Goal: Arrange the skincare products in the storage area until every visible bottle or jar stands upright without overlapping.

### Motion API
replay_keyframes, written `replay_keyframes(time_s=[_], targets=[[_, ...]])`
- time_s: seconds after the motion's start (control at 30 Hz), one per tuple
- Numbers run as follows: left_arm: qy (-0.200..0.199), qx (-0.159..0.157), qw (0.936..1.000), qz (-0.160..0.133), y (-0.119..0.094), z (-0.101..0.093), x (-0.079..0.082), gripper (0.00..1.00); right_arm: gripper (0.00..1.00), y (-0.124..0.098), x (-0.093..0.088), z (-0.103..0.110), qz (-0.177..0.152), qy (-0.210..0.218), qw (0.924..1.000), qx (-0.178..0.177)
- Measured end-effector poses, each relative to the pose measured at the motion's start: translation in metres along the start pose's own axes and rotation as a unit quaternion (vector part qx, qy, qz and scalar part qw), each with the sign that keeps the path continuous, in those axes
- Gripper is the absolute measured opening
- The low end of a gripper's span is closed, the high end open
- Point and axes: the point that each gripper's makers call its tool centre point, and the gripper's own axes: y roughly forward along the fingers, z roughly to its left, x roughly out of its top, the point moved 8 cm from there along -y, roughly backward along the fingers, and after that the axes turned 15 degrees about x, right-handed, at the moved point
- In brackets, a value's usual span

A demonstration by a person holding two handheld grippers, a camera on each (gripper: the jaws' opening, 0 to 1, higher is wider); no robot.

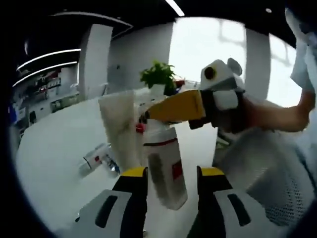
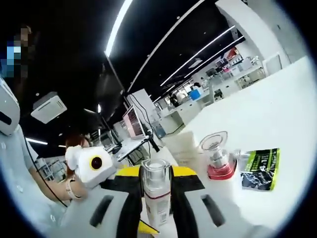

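A white bottle [image 1: 166, 173] with a red band hangs tilted above the table between my left gripper's [image 1: 173, 174] yellow-tipped jaws. The left jaw touches it and a dark gap shows at the right jaw. My right gripper [image 1: 144, 118] reaches in from the right, its yellow jaw at the bottle's top. In the right gripper view, my right gripper [image 2: 156, 172] is shut on this bottle [image 2: 157, 198] just below its clear cap. A second bottle [image 2: 218, 161] with a red collar stands close by. A cream tube [image 1: 119, 131] stands upright behind. A small bottle [image 1: 96, 158] lies on its side.
A green and black sachet [image 2: 260, 168] lies flat on the white table [image 1: 54, 168]. A potted plant [image 1: 158, 77] stands at the back. White mesh fabric [image 1: 267, 168] and a person's arm [image 1: 277, 116] are at the right. Office desks and screens are beyond.
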Motion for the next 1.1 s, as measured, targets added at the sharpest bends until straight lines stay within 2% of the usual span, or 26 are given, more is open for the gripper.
replay_keyframes(time_s=[0.03, 0.13, 0.3, 0.4, 0.5, 0.57, 0.63, 0.7, 0.73, 0.83, 0.97, 1.0, 1.03, 1.1], targets=[[0.033, 0.005, 0.9994, 0.001, 0.002, -0.002, -0.001, 0.34, 0.21, 0.001, 0.000, 0.001, 0.007, -0.008, 0.9999, 0.001], [-0.002, 0.003, 0.9999, 0.010, 0.002, 0.003, -0.004, 0.33, 0.21, 0.002, -0.001, 0.002, 0.017, -0.023, 0.9996, 0.000], [0.005, 0.006, 0.9999, -0.007, -0.001, 0.014, -0.004, 0.32, 0.21, 0.001, -0.003, 0.002, 0.044, -0.051, 0.9977, -0.001], [-0.003, -0.026, 0.9996, 0.012, -0.002, 0.013, -0.006, 0.33, 0.21, 0.003, -0.007, 0.006, 0.073, -0.077, 0.9943, 0.006], [0.012, -0.032, 0.9993, 0.013, -0.003, 0.016, -0.006, 0.32, 0.21, 0.004, -0.011, 0.009, 0.105, -0.104, 0.9889, 0.018], [0.021, -0.047, 0.9986, 0.010, -0.004, 0.015, -0.003, 0.31, 0.21, 0.005, -0.012, 0.010, 0.109, -0.098, 0.9887, 0.031], [0.041, -0.058, 0.9974, 0.008, -0.002, 0.013, -0.001, 0.30, 0.21, 0.005, -0.010, 0.012, 0.113, -0.114, 0.9858, 0.048], [0.055, -0.065, 0.9963, 0.012, 0.000, 0.012, 0.000, 0.22, 0.21, 0.004, -0.007, 0.014, 0.119, -0.131, 0.9824, 0.058], [0.048, -0.063, 0.9968, 0.015, 0.001, 0.013, 0.001, 0.21, 0.21, 0.002, -0.007, 0.013, 0.129, -0.135, 0.9803, 0.064], [0.039, -0.071, 0.9966, 0.017, 0.008, 0.014, 0.002, 0.20, 0.21, -0.002, -0.005, 0.011, 0.132, -0.140, 0.9799, 0.052], [-0.010, -0.055, 0.9981, 0.026, 0.021, 0.008, 0.000, 0.19, 0.22, -0.006, -0.007, 0.007, 0.144, -0.169, 0.9750, 0.007], [-0.019, -0.053, 0.9981, 0.024, 0.026, 0.007, 0.000, 0.19, 0.23, -0.006, -0.008, 0.005, 0.134, -0.168, 0.9766, -0.014], [-0.026, -0.049, 0.9982, 0.024, 0.028, 0.007, -0.001, 0.19, 0.24, -0.007, -0.009, 0.005, 0.130, -0.167, 0.9772, -0.019], [-0.027, -0.048, 0.9980, 0.031, 0.034, 0.006, -0.002, 0.19, 0.26, -0.009, -0.010, 0.002, 0.147, -0.168, 0.9741, -0.033]])
